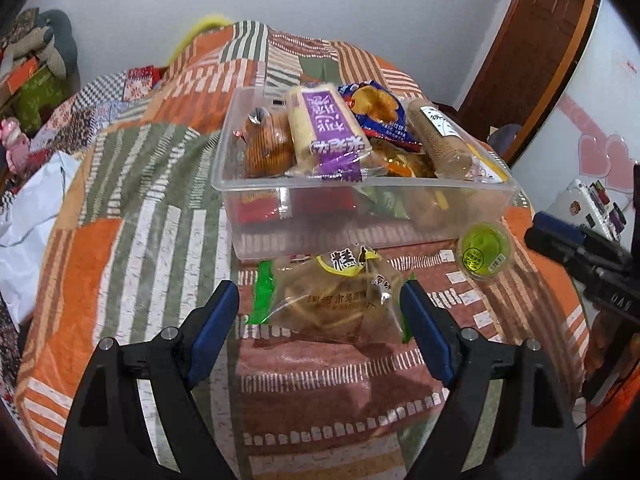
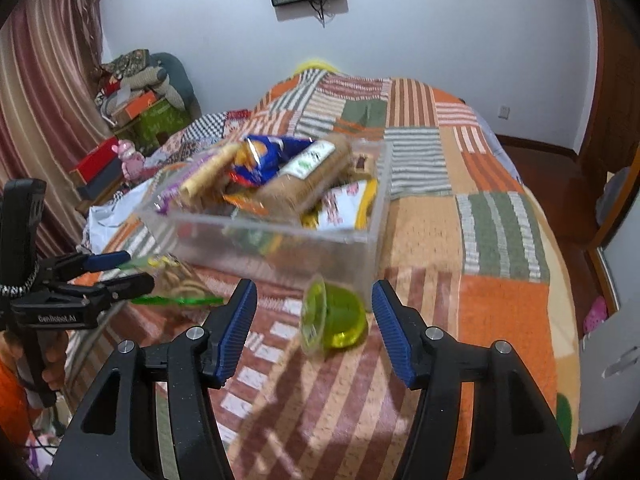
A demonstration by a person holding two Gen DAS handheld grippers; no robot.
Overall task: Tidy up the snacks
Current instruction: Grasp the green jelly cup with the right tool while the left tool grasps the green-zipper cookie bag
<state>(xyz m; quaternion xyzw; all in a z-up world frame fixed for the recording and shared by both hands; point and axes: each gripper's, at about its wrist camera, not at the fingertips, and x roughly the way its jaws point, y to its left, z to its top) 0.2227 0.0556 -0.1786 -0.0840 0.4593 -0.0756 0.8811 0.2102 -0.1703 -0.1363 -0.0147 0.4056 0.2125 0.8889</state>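
Bin [image 1: 360, 204] full | L gripper [image 1: 320, 300] fingers wide round cake pkt [image 1: 332, 300] | jelly cup [image 2: 336, 316] loose

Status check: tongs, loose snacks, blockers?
Left tongs open around cake packet. Right tongs open around jelly cup. Snack bin heaped. No blockers.

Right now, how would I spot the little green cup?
Find the clear plastic box of snacks on the striped quilt. The green jelly cup lies on the quilt just outside the box's corner, the only small round item there.
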